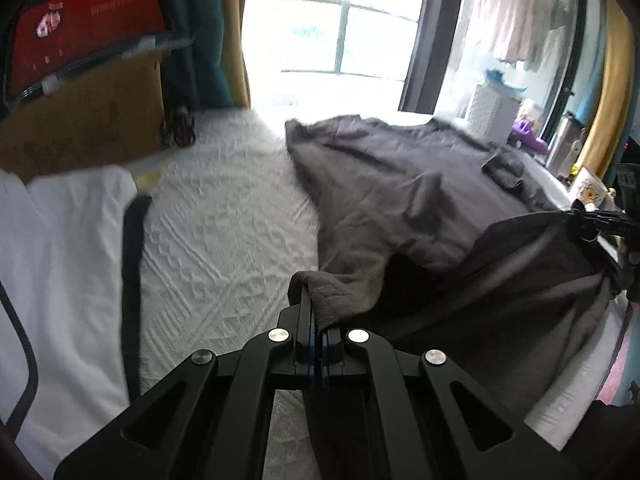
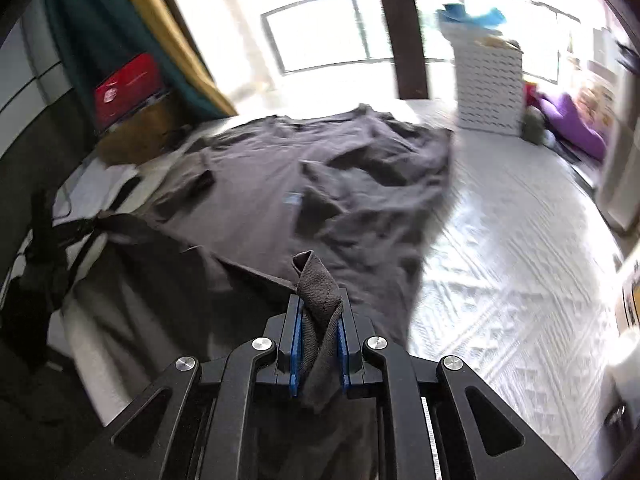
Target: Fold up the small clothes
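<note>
A dark grey T-shirt (image 1: 400,184) lies spread and rumpled on the white quilted bed (image 1: 224,224). My left gripper (image 1: 310,294) is shut on a bunched edge of it near the front of the bed. The far right of the left wrist view shows my right gripper (image 1: 600,220) holding another part of the same hem, lifted clear of the bed. In the right wrist view the right gripper (image 2: 317,300) is shut on a folded strip of the T-shirt (image 2: 320,184), which sticks up between the blue pads (image 2: 296,332). The cloth hangs slack between the two grips.
A white garment with dark trim (image 1: 60,264) lies at the left of the bed. Behind it stand a cardboard box (image 1: 80,124) and a red box (image 1: 88,24). A white laundry basket (image 2: 490,88) and purple items (image 2: 576,124) sit at the far right by the window.
</note>
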Motion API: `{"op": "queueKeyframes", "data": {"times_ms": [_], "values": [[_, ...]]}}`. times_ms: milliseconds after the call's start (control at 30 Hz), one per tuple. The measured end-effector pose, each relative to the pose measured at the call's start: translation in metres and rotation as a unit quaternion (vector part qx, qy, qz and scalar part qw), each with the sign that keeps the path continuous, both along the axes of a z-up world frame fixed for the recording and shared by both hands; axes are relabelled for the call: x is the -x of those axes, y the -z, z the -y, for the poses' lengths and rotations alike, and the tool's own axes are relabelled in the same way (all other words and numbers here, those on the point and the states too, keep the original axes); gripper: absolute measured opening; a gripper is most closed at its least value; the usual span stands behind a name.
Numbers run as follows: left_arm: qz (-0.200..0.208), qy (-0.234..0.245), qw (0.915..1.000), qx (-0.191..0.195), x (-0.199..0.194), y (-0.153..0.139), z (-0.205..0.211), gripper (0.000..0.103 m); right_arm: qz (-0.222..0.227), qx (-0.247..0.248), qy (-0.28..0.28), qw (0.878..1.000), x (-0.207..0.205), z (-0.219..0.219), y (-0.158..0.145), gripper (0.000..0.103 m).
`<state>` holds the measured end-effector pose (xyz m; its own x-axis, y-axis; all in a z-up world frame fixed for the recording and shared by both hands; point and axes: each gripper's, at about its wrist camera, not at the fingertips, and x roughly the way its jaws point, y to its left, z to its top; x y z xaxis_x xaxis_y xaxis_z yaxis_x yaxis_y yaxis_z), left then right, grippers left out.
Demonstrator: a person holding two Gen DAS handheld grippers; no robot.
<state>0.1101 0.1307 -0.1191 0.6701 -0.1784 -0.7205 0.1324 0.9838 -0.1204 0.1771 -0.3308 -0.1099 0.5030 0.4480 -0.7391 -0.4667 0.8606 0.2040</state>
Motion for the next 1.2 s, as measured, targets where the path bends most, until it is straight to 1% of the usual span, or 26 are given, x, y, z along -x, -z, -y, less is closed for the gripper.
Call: {"op": "queueKeyframes", "data": {"times_ms": [67, 200, 333, 433, 600, 667, 700, 733, 800, 933, 1033, 1167, 1200], "values": [[-0.006, -0.001, 1.0, 0.0, 0.0, 0.004, -0.001, 0.0, -0.005, 0.005, 0.016, 1.0, 0.0, -0.001, 0.007, 0.015], [-0.008, 0.0, 1.0, -0.002, 0.006, 0.004, -0.003, 0.0, 0.004, 0.014, 0.031, 0.999, 0.007, -0.002, 0.009, 0.015], [0.002, 0.007, 1.0, -0.002, 0.02, 0.0, -0.005, 0.0, 0.02, 0.04, 0.034, 0.998, 0.019, -0.007, 0.008, 0.015], [0.001, 0.017, 0.9998, -0.001, 0.03, 0.0, -0.005, 0.001, 0.031, 0.058, 0.034, 0.997, 0.029, -0.01, 0.007, 0.015], [-0.009, 0.04, 0.9991, -0.009, 0.04, -0.004, -0.006, 0.003, 0.035, 0.065, 0.037, 0.997, 0.035, -0.013, 0.009, 0.015], [-0.007, 0.055, 0.9982, -0.022, 0.047, -0.007, -0.004, 0.009, 0.038, 0.07, 0.038, 0.996, 0.037, -0.015, 0.009, 0.015], [-0.004, 0.062, 0.9976, -0.031, 0.052, -0.009, -0.003, 0.019, 0.039, 0.073, 0.038, 0.996, 0.037, -0.016, 0.009, 0.015], [-0.004, 0.066, 0.997, -0.039, 0.056, -0.01, -0.003, 0.035, 0.039, 0.074, 0.038, 0.996, 0.037, -0.017, 0.009, 0.015], [-0.004, 0.07, 0.9964, -0.047, 0.063, -0.01, -0.005, 0.051, 0.038, 0.076, 0.039, 0.996, 0.038, -0.018, 0.01, 0.015], [-0.01, 0.072, 0.996, -0.053, 0.08, -0.01, -0.011, 0.051, 0.038, 0.078, 0.042, 0.995, 0.039, -0.02, 0.012, 0.015], [-0.007, 0.078, 0.9956, -0.051, 0.091, -0.012, -0.013, 0.051, 0.039, 0.083, 0.041, 0.995, 0.04, -0.022, 0.012, 0.015], [-0.009, 0.093, 0.9948, -0.041, 0.104, -0.014, -0.014, 0.055, 0.04, 0.086, 0.042, 0.995, 0.04, -0.023, 0.012, 0.015], [-0.014, 0.1, 0.9943, -0.032, 0.105, -0.014, -0.014, 0.055, 0.041, 0.088, 0.042, 0.994, 0.04, -0.023, 0.012, 0.015]]}}
